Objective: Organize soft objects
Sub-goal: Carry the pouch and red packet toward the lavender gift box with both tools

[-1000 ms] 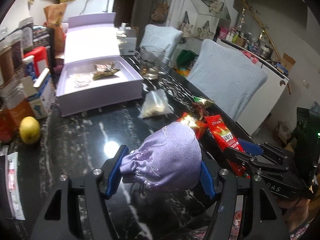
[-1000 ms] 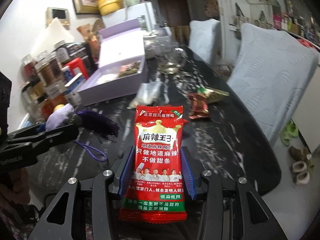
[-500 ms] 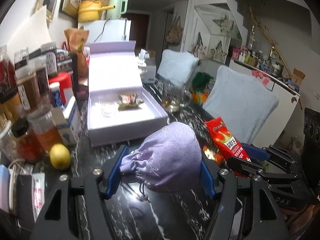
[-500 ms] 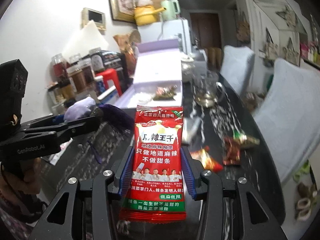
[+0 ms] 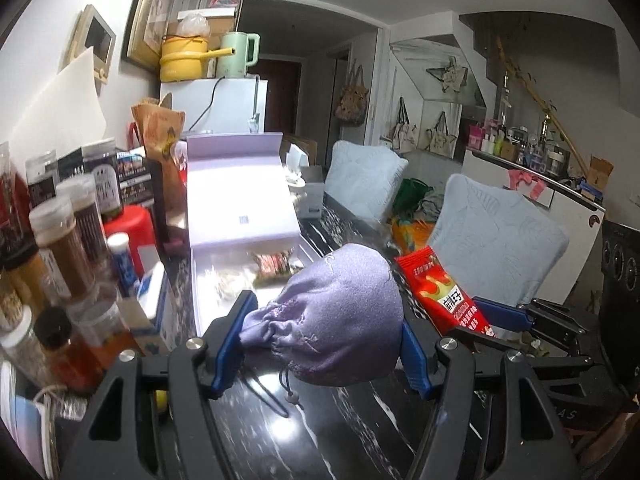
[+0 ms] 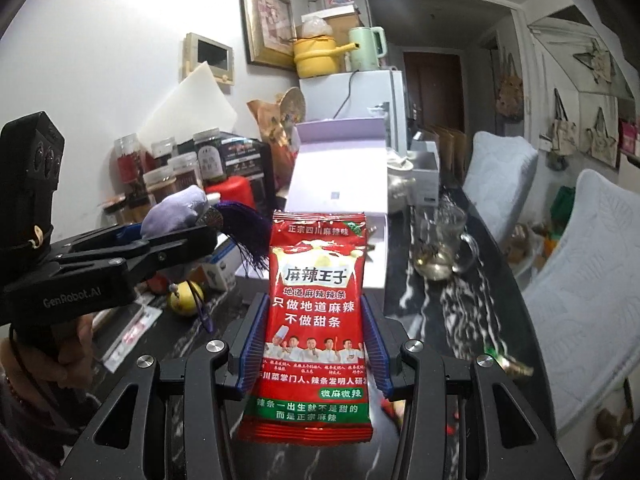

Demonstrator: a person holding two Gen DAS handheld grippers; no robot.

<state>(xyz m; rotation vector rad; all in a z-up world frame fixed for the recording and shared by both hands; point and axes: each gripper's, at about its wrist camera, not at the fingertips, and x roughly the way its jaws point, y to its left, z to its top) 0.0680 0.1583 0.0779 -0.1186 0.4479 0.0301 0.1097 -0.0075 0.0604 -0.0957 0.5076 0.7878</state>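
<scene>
Up front in the left wrist view: the left gripper (image 5: pixel 324 344) has its blue-padded fingers (image 5: pixel 234 336) squeezed in on a soft lilac drawstring fabric pouch (image 5: pixel 332 320), held up off the black marble-look tabletop (image 5: pixel 320 432).
Pouch cord: dangles from the gathered neck down toward 6 o'clock, a little bead on the end.
Open box: a pale purple gift box with its lid flipped up (image 5: pixel 240 216) sits at 11 o'clock past the pouch, a few blurry wrappers lying in its tray.
Other hand: at 3 o'clock, the right gripper (image 5: pixel 492 320) comes in side-on, clamped on a red foil snack packet with white lettering (image 5: pixel 444 296), just beside the pouch.
Clutter: brown spice jars with white caps (image 5: pixel 60 240) crowd the 9 o'clock edge.

Right wrist view, dead centre: right gripper (image 6: pixel 316 340) is closed on the snack packet (image 6: pixel 316 312), which stands upright between the pads, top edge at 12 o'clock.
Left side of the frame: left gripper (image 6: pixel 176 236) pokes in from 9 o'clock, pinched on the pouch (image 6: pixel 176 210), with a dark purple tassel (image 6: pixel 246 236) hanging off toward the packet.
Below it: a yellow lemon (image 6: pixel 184 300) rests on the tabletop (image 6: pixel 460 312).
Box again: gift box (image 6: pixel 340 184) sits right behind the packet at 12 o'clock.
Further right: a clear glass mug (image 6: pixel 444 248) stands at 2 o'clock.
</scene>
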